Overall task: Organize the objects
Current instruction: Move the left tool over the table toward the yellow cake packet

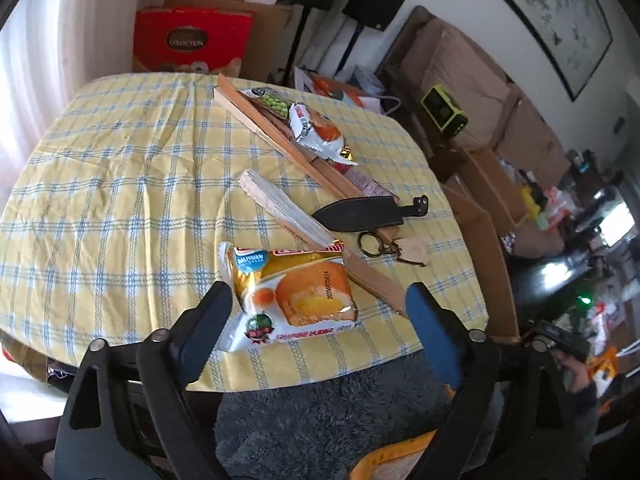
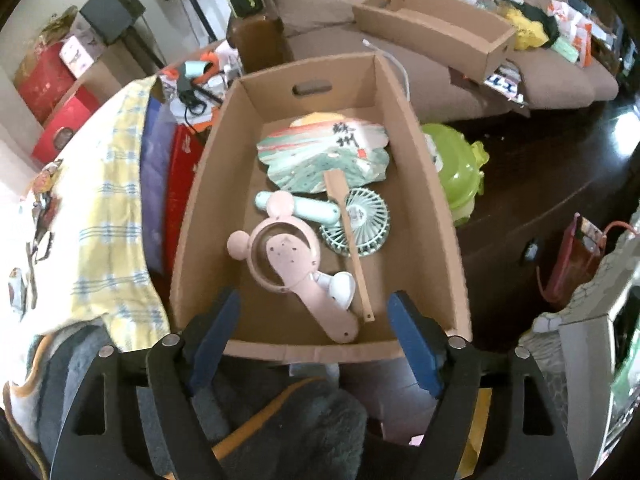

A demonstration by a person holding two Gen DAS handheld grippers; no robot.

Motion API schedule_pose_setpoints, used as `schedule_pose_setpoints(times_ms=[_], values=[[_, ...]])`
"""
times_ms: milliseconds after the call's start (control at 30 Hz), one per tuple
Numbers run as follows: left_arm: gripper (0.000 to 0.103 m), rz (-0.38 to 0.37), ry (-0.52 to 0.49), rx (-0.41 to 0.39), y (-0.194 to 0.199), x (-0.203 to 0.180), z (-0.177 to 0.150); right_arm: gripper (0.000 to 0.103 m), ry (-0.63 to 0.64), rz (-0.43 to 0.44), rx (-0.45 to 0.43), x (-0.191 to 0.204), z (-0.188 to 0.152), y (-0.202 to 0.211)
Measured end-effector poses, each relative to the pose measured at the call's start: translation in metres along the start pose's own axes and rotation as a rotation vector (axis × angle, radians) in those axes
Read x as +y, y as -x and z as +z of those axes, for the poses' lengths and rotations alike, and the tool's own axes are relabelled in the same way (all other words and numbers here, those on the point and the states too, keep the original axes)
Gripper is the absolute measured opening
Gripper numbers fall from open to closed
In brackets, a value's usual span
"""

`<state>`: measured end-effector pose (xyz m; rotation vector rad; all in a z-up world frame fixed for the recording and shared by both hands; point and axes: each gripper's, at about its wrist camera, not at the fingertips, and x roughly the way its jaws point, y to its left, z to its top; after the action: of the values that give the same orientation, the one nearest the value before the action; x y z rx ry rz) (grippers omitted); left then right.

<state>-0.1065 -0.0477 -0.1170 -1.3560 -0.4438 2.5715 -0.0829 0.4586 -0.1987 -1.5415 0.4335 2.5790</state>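
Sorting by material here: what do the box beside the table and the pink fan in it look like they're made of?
The box looks like plain brown cardboard, matte, with a cut handle slot. The pink fan seems to be smooth moulded plastic with a slight sheen.

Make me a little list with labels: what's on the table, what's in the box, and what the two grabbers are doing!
table: yellow checked cloth
nearest snack: cake packet, lying between the left gripper fingers, not squeezed
also on table: folded fan, black sheath, key ring, second snack packet
box: cardboard box beside the table
in box: painted paddle fan, pink handheld fan, mint handheld fan
right gripper: open, empty, above the box
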Motion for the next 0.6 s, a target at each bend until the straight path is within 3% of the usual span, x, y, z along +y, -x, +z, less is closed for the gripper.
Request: schedule_pose_setpoints(times_ms=[100, 233, 367, 600], values=[[0.103, 0.046, -0.053, -0.022, -0.005, -0.011, -0.002, 0.082, -0.073, -0.011, -0.037, -0.015, -0.009, 0.014], [0.103, 0.182, -0.107, 0.05, -0.031, -0.022, -0.003, 0.082, -0.114, -0.052, -0.027, -0.029, -0.015, 0.017], [0.103, 0.212, -0.047, 0.085, -0.05, -0.017, -0.006, 0.082, -0.115, -0.054, -0.037, -0.031, -0.016, 0.023], [0.103, 0.253, -0.047, 0.108, -0.066, -0.011, -0.005, 0.082, -0.016, -0.083, -0.049, -0.006, -0.009, 0.034]])
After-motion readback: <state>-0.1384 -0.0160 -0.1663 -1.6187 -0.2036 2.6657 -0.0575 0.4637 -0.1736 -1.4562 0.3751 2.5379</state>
